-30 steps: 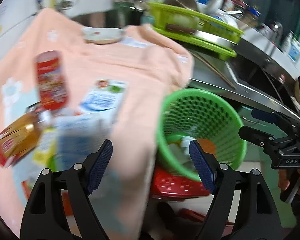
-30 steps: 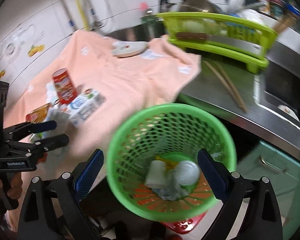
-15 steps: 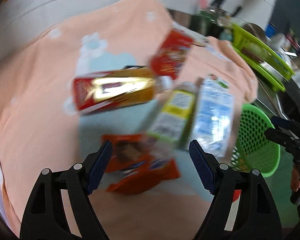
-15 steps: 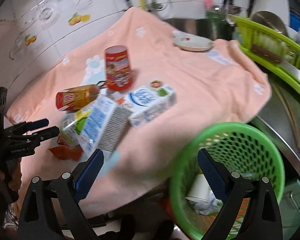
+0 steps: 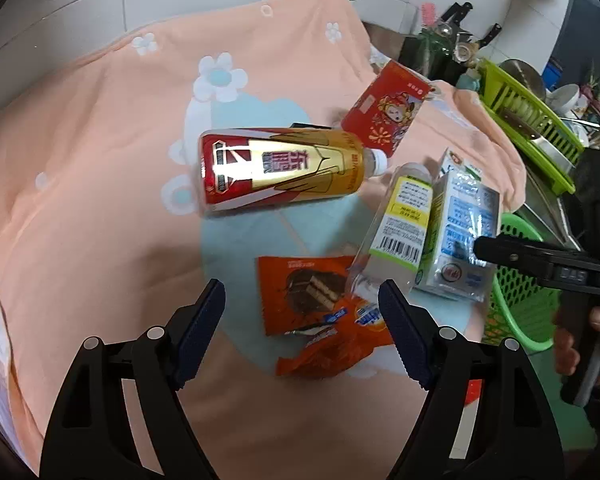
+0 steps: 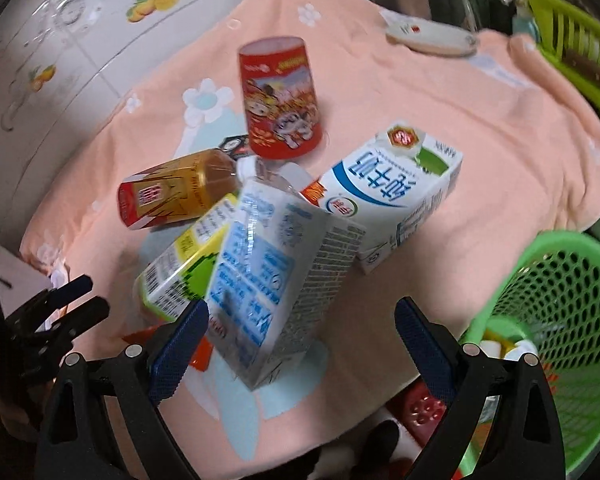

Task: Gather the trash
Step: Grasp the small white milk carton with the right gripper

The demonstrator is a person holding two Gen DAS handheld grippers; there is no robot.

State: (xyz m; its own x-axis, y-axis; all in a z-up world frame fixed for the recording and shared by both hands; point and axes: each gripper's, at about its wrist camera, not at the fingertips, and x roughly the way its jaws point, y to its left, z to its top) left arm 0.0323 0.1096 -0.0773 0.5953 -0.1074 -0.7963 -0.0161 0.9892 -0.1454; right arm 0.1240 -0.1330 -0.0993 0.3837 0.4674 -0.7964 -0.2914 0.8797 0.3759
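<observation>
Several discarded cups inside green basket.

peach cloth with white-and-blue flowers; red-and-gold bottle and red cartoon-printed can beyond the black, blue-padded left gripper; orange wrappers between its jaws; blue-and-white carton before the right gripper; green mesh basket rightward.

Right claw gapes over a blue-white carton — green basket beside.
</observation>
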